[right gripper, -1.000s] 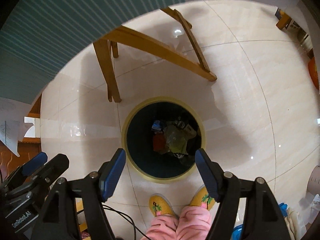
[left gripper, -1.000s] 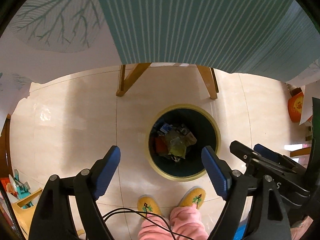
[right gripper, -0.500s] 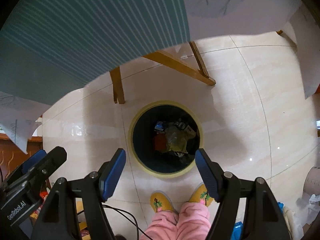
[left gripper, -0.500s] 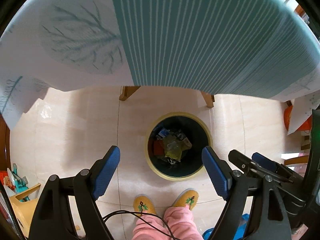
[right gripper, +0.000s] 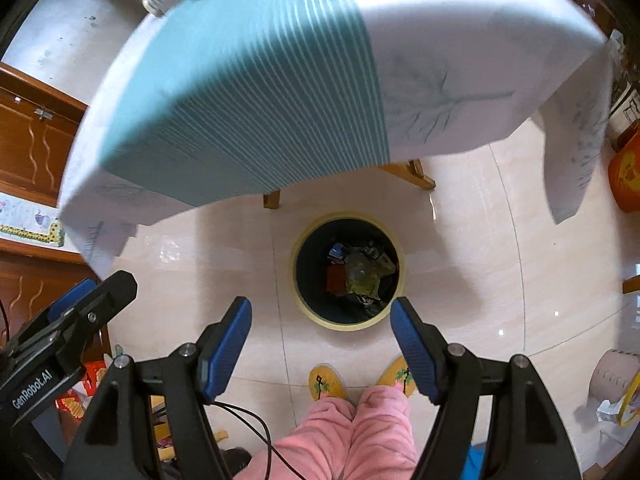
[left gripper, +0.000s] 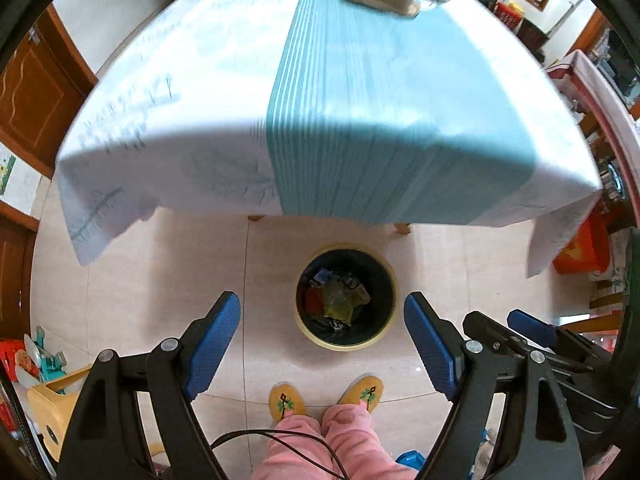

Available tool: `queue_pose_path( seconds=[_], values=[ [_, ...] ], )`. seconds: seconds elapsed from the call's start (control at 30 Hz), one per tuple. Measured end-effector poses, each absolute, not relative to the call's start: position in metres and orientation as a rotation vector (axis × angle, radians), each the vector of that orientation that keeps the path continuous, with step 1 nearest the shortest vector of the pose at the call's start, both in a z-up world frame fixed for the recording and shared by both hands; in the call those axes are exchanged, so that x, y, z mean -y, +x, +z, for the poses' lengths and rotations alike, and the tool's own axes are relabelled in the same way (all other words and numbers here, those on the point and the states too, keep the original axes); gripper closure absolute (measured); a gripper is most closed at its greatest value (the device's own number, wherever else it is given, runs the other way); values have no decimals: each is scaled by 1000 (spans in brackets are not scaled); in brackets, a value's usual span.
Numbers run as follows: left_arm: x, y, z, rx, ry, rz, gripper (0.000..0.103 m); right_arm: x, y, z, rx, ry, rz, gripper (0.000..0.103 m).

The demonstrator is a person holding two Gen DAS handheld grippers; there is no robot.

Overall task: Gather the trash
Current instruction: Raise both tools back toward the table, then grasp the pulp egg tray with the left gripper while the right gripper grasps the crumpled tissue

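While both tools hang above the floor pointing steeply down, I keep the left tool and the right tool spread wide with nothing between their blue pads; I judge they are free because the last piece has gone in and the next must be fetched. The trash bin stands on the tiled floor just in front of the person's yellow slippers, near the bench's edge, handy for drops from above. The collected trash lies as a crumpled heap of wrappers at its bottom. More items sit blurred at the far end of the bench, on its teal-striped cloth; I cannot tell what they are.

Compared with a second ago, the bin looks smaller and farther below, and the bench top, then seen only as a hanging cloth edge, now shows from above: both tools have risen. Their spread has not changed.
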State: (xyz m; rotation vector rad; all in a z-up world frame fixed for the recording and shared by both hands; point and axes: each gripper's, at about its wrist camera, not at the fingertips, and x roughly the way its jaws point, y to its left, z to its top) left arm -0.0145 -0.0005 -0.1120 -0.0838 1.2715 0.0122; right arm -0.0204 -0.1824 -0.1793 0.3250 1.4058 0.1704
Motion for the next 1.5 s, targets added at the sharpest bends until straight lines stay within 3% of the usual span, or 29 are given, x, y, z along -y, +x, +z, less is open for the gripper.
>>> queue_pose_path(
  seconds=[0.53, 1.5],
  values=[
    [24, -10, 49, -1041, -45, -39, 20, 211, -19, -40, -1204, 294, 219, 31],
    [6, 162, 110, -904, 21, -265, 20, 201, 112, 76, -897, 294, -1, 31]
  ],
)
